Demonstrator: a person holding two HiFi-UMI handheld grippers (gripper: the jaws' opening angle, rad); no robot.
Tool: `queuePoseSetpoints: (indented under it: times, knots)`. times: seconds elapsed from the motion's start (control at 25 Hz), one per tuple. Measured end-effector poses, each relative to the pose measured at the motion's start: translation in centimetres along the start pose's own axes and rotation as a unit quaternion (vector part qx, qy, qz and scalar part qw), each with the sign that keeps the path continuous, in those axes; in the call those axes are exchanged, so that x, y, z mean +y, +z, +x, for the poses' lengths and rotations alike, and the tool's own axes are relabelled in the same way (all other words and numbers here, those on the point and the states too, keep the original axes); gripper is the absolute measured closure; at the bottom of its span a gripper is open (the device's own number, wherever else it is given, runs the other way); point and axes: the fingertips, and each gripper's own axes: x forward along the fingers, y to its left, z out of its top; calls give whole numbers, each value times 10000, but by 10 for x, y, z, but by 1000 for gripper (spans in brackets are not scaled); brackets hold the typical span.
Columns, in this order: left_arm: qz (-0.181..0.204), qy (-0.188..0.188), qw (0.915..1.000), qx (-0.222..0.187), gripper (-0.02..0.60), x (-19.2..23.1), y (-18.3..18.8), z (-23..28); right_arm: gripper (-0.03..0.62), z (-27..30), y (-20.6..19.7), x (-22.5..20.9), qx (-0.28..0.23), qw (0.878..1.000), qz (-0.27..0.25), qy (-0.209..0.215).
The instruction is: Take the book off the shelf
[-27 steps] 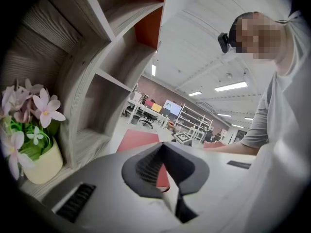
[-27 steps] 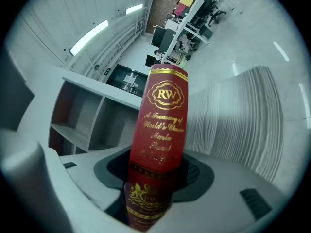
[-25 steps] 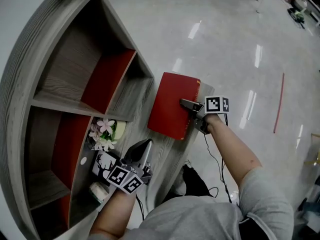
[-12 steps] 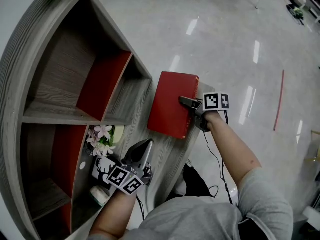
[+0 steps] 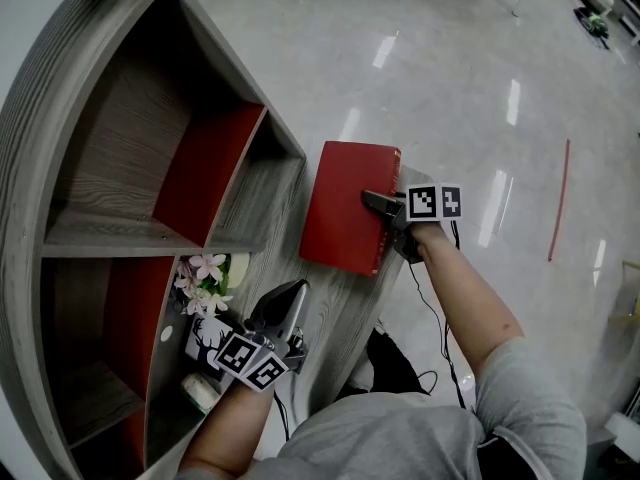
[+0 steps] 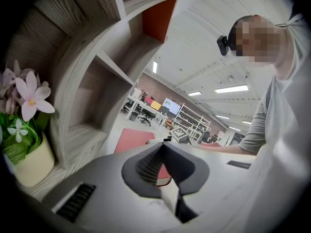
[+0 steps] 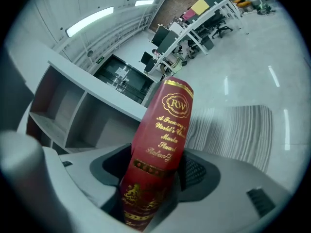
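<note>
A red book (image 5: pixel 345 208) with gold lettering lies flat on the grey wooden ledge (image 5: pixel 330 313) in front of the shelf (image 5: pixel 100 168). My right gripper (image 5: pixel 386 223) straddles its spine from the right. In the right gripper view the spine (image 7: pixel 165 125) runs up between the jaws of the right gripper (image 7: pixel 156 176). The jaws have just been opening, and a dark gap shows beside the book, so the pads do not press on it. My left gripper (image 5: pixel 285 303) rests low on the ledge. Its jaws (image 6: pixel 163 147) are shut with nothing between them.
A cream pot of pink flowers (image 5: pixel 207 268) (image 6: pixel 26 130) and a black-and-white deer box (image 5: pixel 205 333) stand on the ledge left of my left gripper. Red panels (image 5: pixel 205 163) line the shelf's compartments. Glossy floor (image 5: pixel 480 88) drops away beyond the ledge's right edge.
The right gripper's jaws have spread slightly around the book's spine, and book and gripper have barely shifted on the ledge. The left gripper has stayed where it was.
</note>
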Motion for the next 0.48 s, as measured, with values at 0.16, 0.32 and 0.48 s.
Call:
queuePoseSetpoints:
  times: [0.16,0.32,0.48]
  knots:
    - [2,-17,10000,10,572,0,-1,-1,264,-1,1,-4,14,9995,-177,-254]
    - [-12,-12,10000,18,572,1,-3,-2,255,-1,1,-7,64,9990,-225,-369]
    - [-17,-12,10000,41,571,1,-5,-5,229,-10,7,-28,62,9866,-995,-1294]
